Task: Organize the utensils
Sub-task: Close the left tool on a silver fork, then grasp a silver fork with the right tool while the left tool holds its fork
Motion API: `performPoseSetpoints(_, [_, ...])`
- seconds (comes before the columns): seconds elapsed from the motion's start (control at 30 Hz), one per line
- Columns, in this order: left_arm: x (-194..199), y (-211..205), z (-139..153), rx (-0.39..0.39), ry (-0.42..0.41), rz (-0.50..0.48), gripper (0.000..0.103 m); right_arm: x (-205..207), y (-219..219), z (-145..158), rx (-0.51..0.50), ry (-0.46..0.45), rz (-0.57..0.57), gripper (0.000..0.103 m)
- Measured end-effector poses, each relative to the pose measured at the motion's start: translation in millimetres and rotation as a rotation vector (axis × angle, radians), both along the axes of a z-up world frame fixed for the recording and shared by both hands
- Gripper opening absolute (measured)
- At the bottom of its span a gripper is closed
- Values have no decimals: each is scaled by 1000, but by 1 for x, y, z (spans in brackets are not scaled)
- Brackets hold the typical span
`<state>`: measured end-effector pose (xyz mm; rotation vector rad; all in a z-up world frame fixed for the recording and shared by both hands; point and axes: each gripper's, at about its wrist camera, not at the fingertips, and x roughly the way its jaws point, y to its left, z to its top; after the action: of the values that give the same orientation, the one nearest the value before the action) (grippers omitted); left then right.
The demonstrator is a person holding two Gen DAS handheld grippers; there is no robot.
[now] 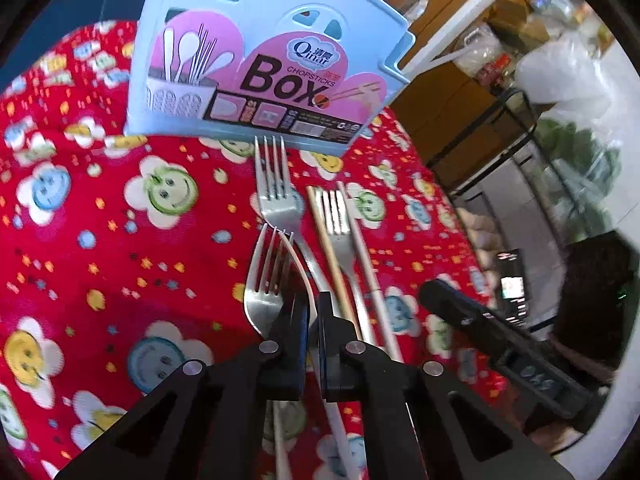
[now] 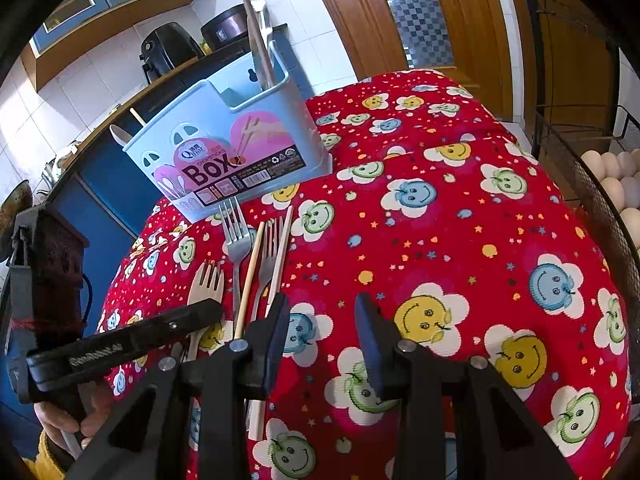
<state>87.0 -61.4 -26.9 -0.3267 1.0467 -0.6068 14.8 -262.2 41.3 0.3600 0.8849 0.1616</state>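
Closing on cutlery is the step in hand, judged from how things lie. The left gripper (image 1: 314, 320) has its jaws drawn in to a sliver. The handle of the silver steel fork (image 1: 276, 196), whose tines point at the box, runs straight into the slot between the pads. It appears pinched there, though the contact itself is hidden by the fingers. A second silver fork (image 1: 262, 296) lies just left of that gripper, its handle passing under the left finger, and looks untouched.

The right gripper (image 2: 322, 332) stands partly open with nothing between its pads. It hovers over bare red smiley-flower cloth (image 2: 460, 240) on the counter, at lower centre of its own view.

The pale blue plastic chopsticks box (image 1: 256, 40) stands upright at upper centre of the left wrist view, its foot just beyond the gripped fork's tines. In the right wrist view it already holds a long-handled spoon (image 2: 258, 28) in one compartment and a white spoon (image 2: 118, 132) in another.

Still on the cloth to the right of the forks are a third silver fork (image 1: 336, 220) and a pair of gold-and-white chopsticks (image 1: 320, 232) on either side of it.

Assessment: the task is in its middle, with several pieces outstanding. The next move calls for a clean lift, clearing the neighbouring fork. The gripped fork should then be tipped upright and carried over the box rim into an open compartment. A thin, smooth handle may swivel in the pads.
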Motion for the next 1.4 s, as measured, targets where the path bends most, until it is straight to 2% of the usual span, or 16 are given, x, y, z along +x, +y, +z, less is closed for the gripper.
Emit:
performPoseSetpoints(0.13, [-3, 5, 8, -25, -13, 5, 4, 0, 1, 0, 0, -3, 3, 37])
performPoseSetpoints(0.37, [-1, 24, 20, -172, 27, 3, 4, 0, 4, 0, 0, -3, 14, 37])
performPoseSetpoints(0.53, [2, 39, 21, -157, 45, 41, 4, 0, 7, 2, 0, -6, 21, 37])
performPoseSetpoints(0.7, [5, 64, 17, -223, 91, 77, 4, 0, 14, 3, 0, -10, 41, 37])
performPoseSetpoints(0.87, [5, 86, 16, -231, 104, 117, 4, 3, 24, 2, 5, -6, 64, 37])
performPoseSetpoints(1.13, [-3, 119, 10, -231, 113, 138, 4, 5, 53, 3, -7, -6, 127, 37])
performPoseSetpoints(1.4, [-13, 145, -2, -282, 142, 167, 4, 1, 89, 2, -1, -1, 212, 37])
